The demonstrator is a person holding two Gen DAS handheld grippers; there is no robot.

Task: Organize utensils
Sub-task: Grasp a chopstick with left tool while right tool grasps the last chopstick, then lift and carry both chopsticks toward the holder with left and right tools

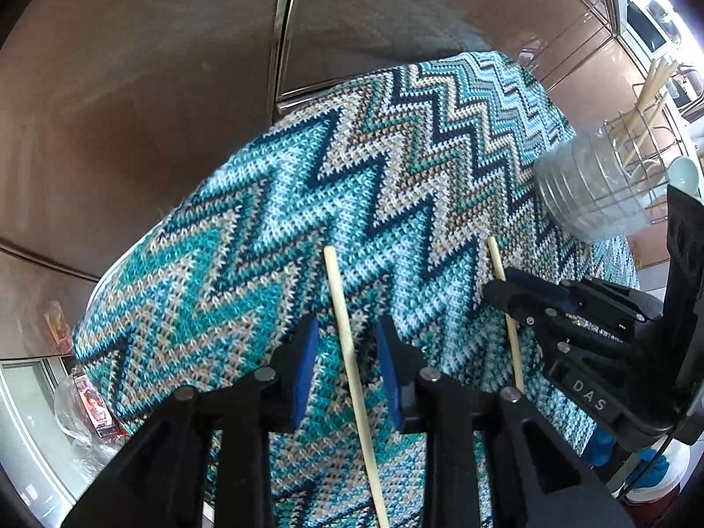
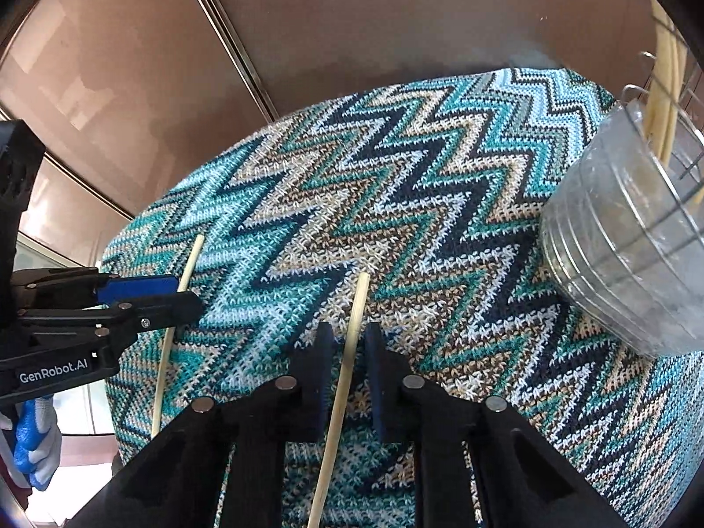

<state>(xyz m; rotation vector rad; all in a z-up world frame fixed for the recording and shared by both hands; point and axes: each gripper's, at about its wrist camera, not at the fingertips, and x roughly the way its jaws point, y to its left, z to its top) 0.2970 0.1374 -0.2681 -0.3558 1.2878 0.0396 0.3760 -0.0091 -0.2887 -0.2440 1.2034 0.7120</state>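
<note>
Two pale wooden chopsticks lie side by side on a teal zigzag knitted cloth (image 1: 273, 202). In the left wrist view my left gripper (image 1: 347, 365) points down over one chopstick (image 1: 341, 308), which runs between the blue pads with a gap on each side. In the right wrist view my right gripper (image 2: 350, 347) straddles the other chopstick (image 2: 356, 308); its jaws stand narrow, with slim gaps still showing beside the stick. Each gripper also shows in the other's view: the right gripper (image 1: 495, 286) over its chopstick (image 1: 495, 255), the left gripper (image 2: 185, 292) over its chopstick (image 2: 191, 259).
A clear ribbed plastic container (image 2: 625, 255) sits at the cloth's right edge, against a wire rack (image 1: 647, 141) holding more chopsticks (image 2: 664, 88). Brown cabinet panels (image 1: 132, 110) rise behind the table. A blue and white gloved hand (image 2: 31, 440) holds the left gripper.
</note>
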